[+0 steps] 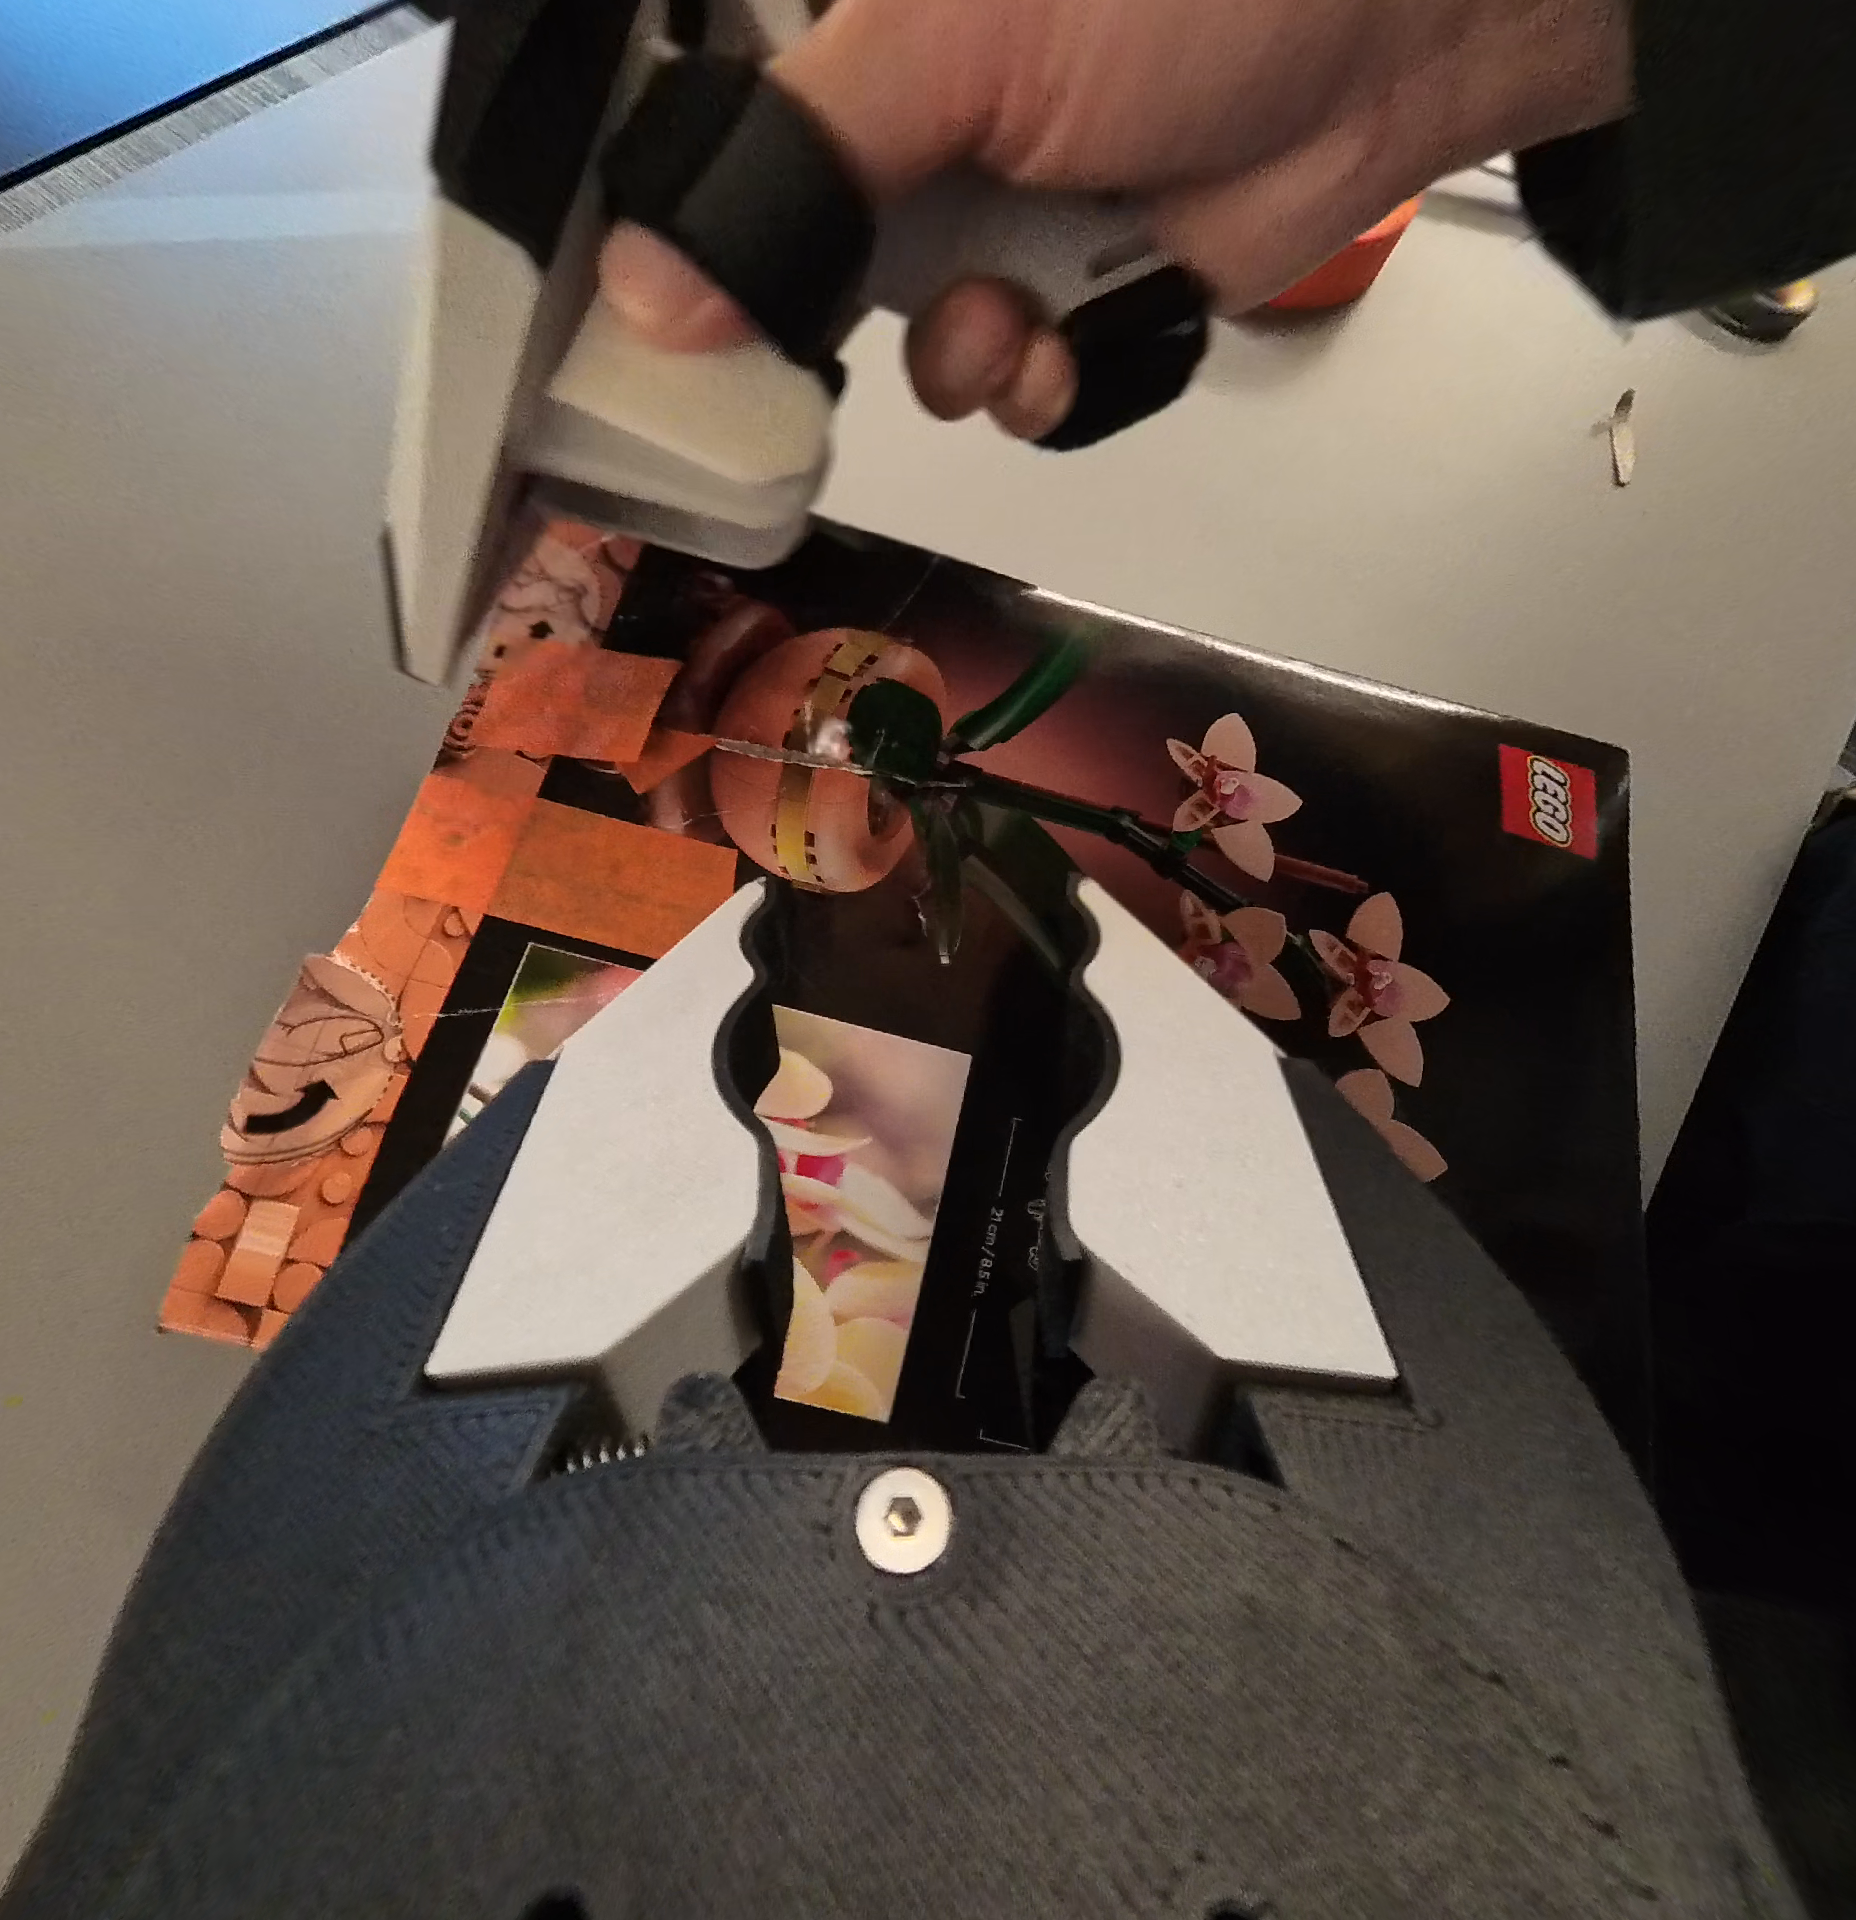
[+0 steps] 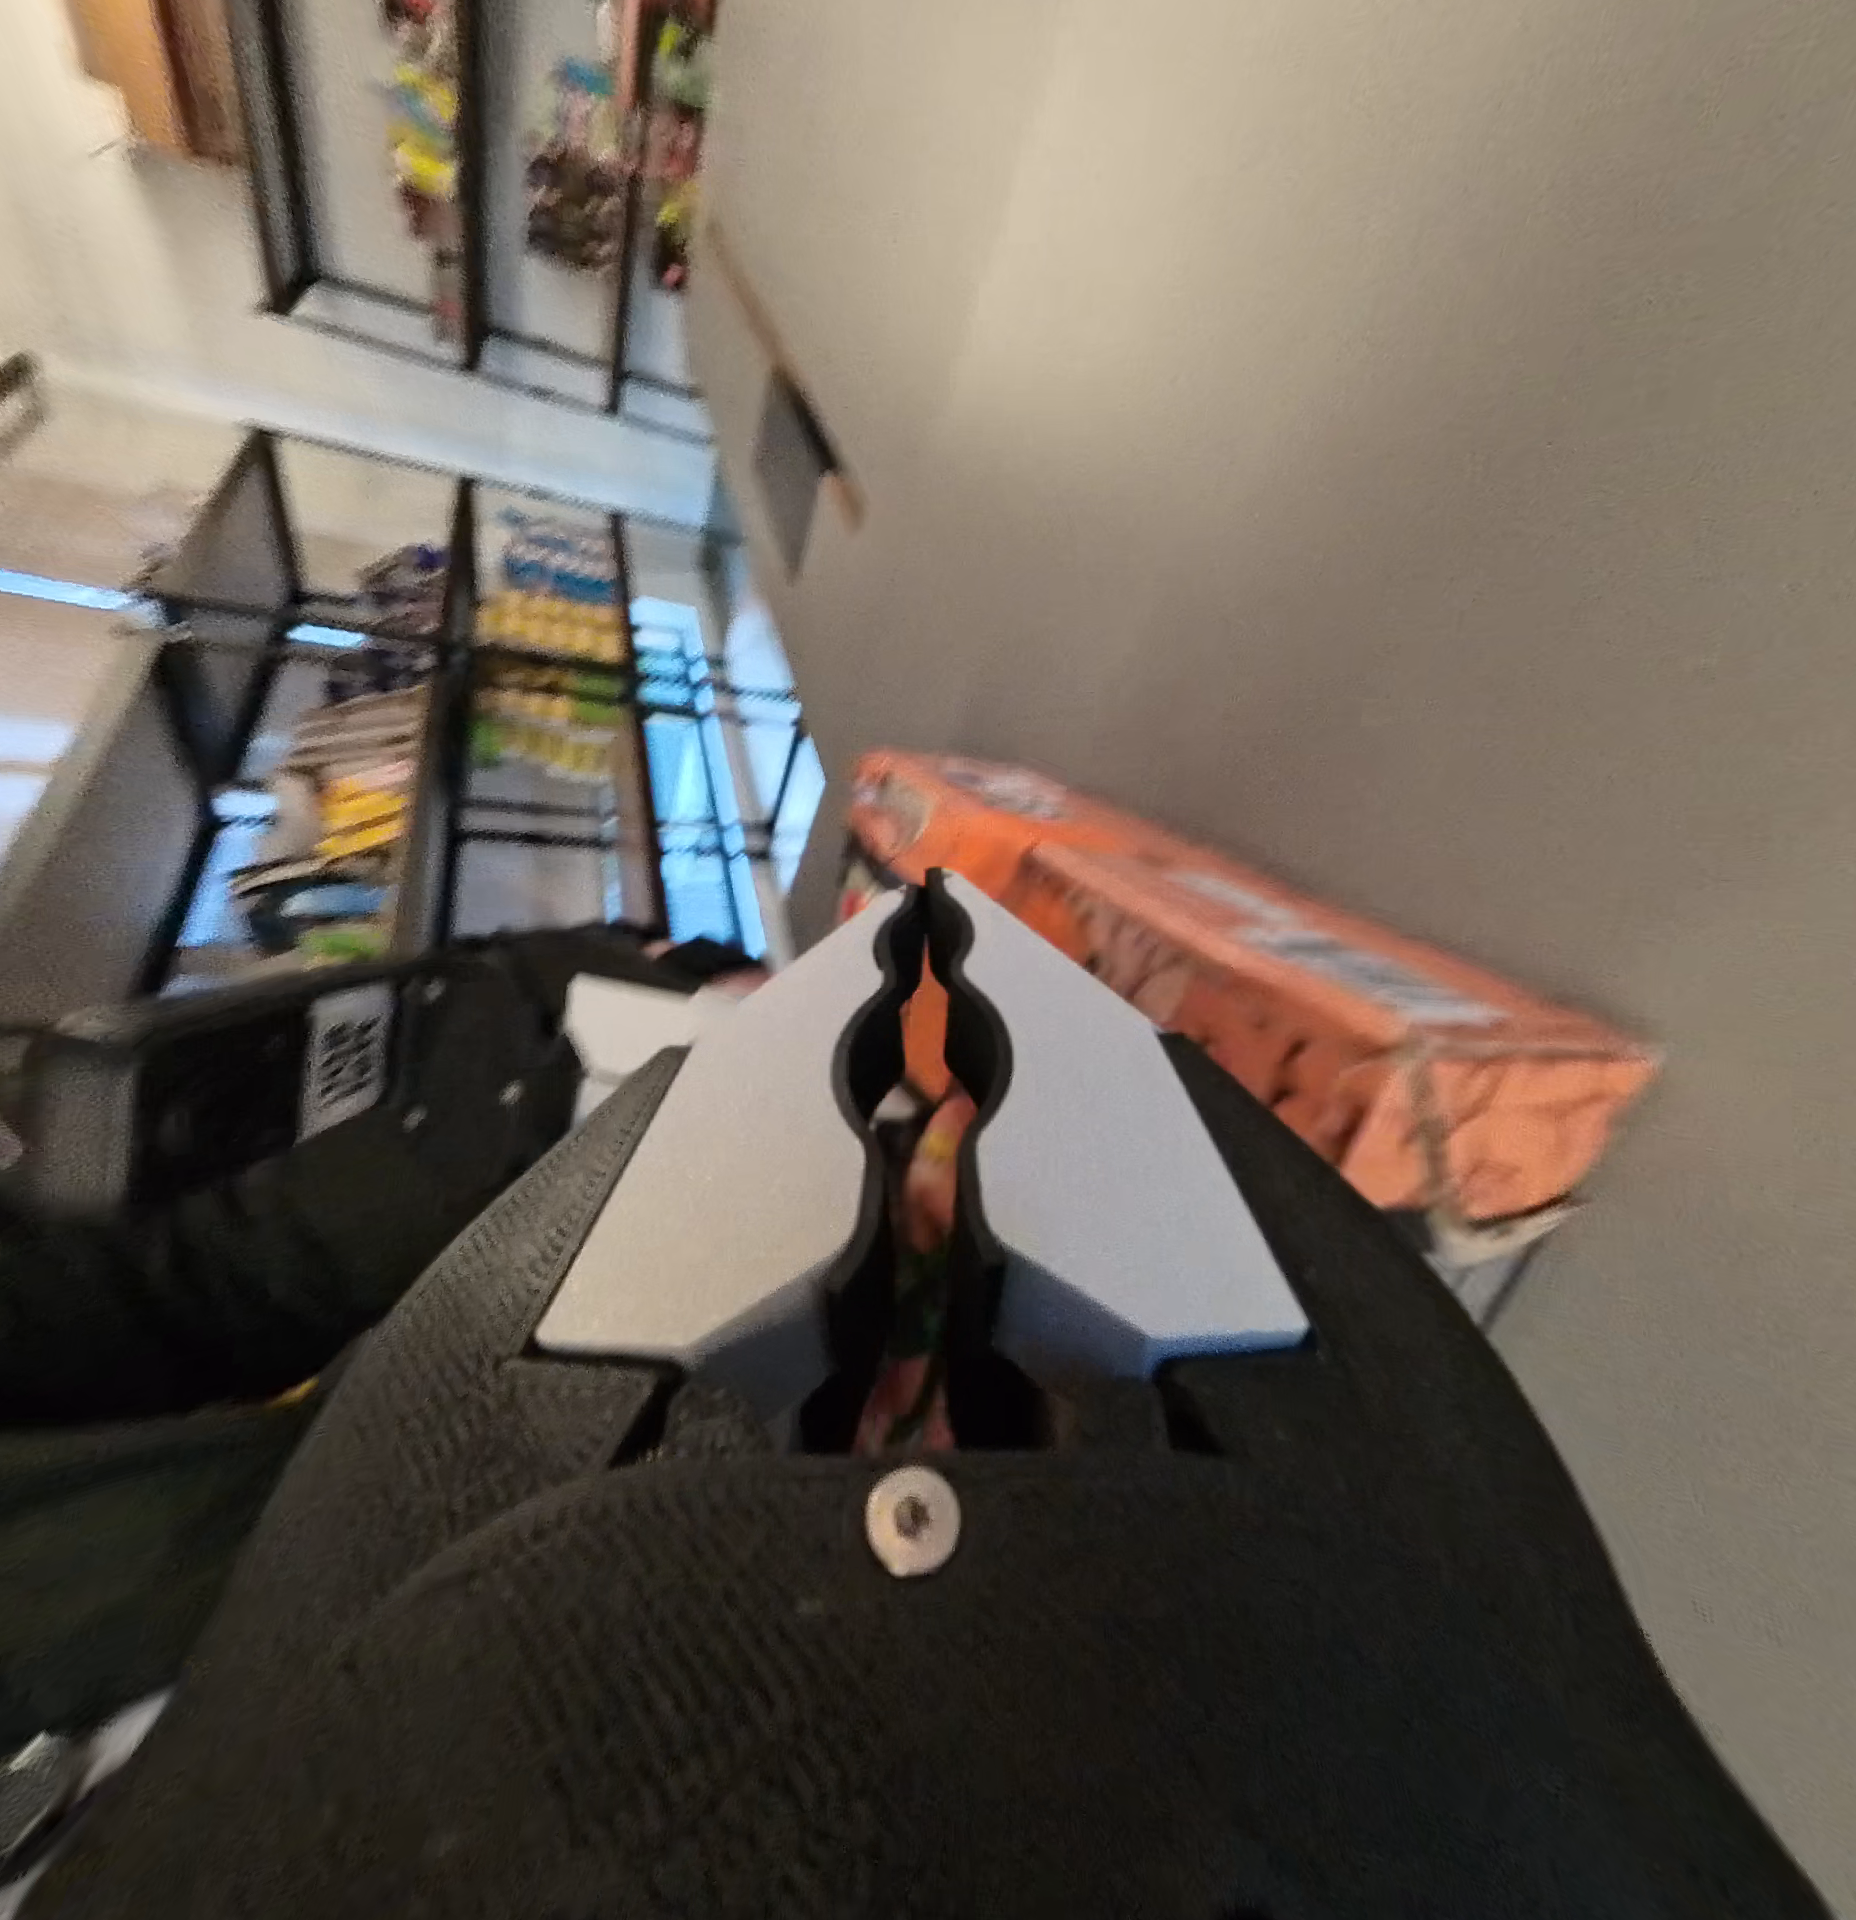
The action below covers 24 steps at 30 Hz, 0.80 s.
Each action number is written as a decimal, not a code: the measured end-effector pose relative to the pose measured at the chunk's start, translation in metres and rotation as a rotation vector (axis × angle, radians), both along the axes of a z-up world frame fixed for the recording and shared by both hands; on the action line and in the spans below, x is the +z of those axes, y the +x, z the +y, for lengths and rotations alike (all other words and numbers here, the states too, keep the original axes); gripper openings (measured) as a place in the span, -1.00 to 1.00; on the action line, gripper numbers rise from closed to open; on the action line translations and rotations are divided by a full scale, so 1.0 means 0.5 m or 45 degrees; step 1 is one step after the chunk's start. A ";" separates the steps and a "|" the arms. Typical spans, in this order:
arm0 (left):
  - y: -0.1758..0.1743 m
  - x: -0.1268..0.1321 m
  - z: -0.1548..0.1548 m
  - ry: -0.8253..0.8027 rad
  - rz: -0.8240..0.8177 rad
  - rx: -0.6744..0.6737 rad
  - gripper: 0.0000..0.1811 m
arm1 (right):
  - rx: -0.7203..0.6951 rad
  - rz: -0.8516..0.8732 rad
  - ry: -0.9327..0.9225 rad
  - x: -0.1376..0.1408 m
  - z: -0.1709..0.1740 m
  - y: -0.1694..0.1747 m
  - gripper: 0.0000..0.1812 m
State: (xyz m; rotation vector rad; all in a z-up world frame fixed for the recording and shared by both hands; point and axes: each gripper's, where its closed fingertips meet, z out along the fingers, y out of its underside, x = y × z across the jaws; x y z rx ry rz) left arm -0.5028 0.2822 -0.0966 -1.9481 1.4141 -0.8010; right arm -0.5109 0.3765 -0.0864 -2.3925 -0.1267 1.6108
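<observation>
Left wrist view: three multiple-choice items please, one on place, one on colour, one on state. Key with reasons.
1. Where on the box is the right tool?
A. At the red-logo corner
B. At the far corner by the orange end
C. Over the middle

2. What is the main colour of the box's top face?
A. White
B. Blue
C. Black

3. How do the fingers of the left tool stand?
A. Apart, over the box
B. Tips touching
C. Clamped on a pen

Key: 1 B, its fingers meet the box beside the orange flap; 2 C, the flower print sits on black; 3 A, the box shows through the wide gap.
</observation>
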 end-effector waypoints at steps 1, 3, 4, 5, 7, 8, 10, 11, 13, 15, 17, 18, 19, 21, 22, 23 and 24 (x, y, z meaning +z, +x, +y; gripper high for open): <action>-0.001 0.000 0.000 0.000 0.000 0.002 -0.44 | 0.055 0.014 -0.047 -0.002 -0.026 -0.005 -1.00; -0.002 -0.003 0.000 0.000 0.007 0.002 -0.43 | 0.090 -0.037 -0.100 -0.036 -0.056 0.006 -1.00; -0.003 -0.004 0.000 0.006 0.010 0.001 -0.43 | -0.002 0.003 -0.117 -0.035 -0.041 0.016 -1.00; -0.003 -0.003 0.000 0.012 0.008 0.000 -0.44 | -0.119 -0.004 -0.093 -0.035 -0.019 0.036 -1.00; -0.004 -0.001 0.000 0.010 0.009 -0.001 -0.44 | -0.213 -0.058 0.012 -0.023 0.000 0.065 -1.00; -0.005 -0.001 0.000 0.009 0.008 -0.002 -0.44 | -0.154 -0.010 0.036 -0.005 -0.012 0.055 -1.00; -0.005 -0.002 0.001 0.008 0.002 0.000 -0.45 | 0.006 -0.032 -0.017 -0.017 -0.057 0.032 -1.00; -0.005 -0.003 0.000 0.006 0.002 0.000 -0.45 | 0.053 -0.095 -0.034 -0.039 -0.071 0.034 -1.00; -0.005 -0.004 0.001 0.008 0.002 0.002 -0.46 | -0.144 -0.007 -0.092 -0.036 -0.036 0.062 -1.00; -0.007 -0.002 0.002 0.002 -0.001 0.004 -0.47 | -0.346 0.000 -0.048 -0.028 -0.001 0.109 -1.00; -0.007 -0.002 0.000 -0.003 -0.006 0.002 -0.46 | -0.228 0.076 0.016 0.003 -0.018 0.079 -1.00; -0.007 -0.002 0.000 0.000 -0.008 0.002 -0.45 | -0.128 0.046 -0.006 -0.004 -0.038 0.054 -1.00; -0.007 -0.003 -0.001 0.003 -0.006 0.002 -0.45 | -0.026 -0.030 -0.017 -0.025 -0.055 0.035 -1.00; -0.008 -0.006 -0.001 0.006 0.009 -0.001 -0.44 | -0.006 -0.009 -0.058 -0.037 -0.045 0.023 -1.00; -0.008 -0.005 -0.001 0.007 0.006 -0.004 -0.44 | -0.103 -0.002 -0.047 -0.037 -0.016 0.036 -1.00; -0.008 -0.004 -0.001 0.002 0.006 -0.005 -0.44 | -0.182 -0.024 -0.007 -0.035 0.010 0.051 -1.00; -0.009 -0.003 0.000 0.004 0.006 -0.007 -0.45 | -0.204 -0.045 0.028 -0.031 0.021 0.057 -1.00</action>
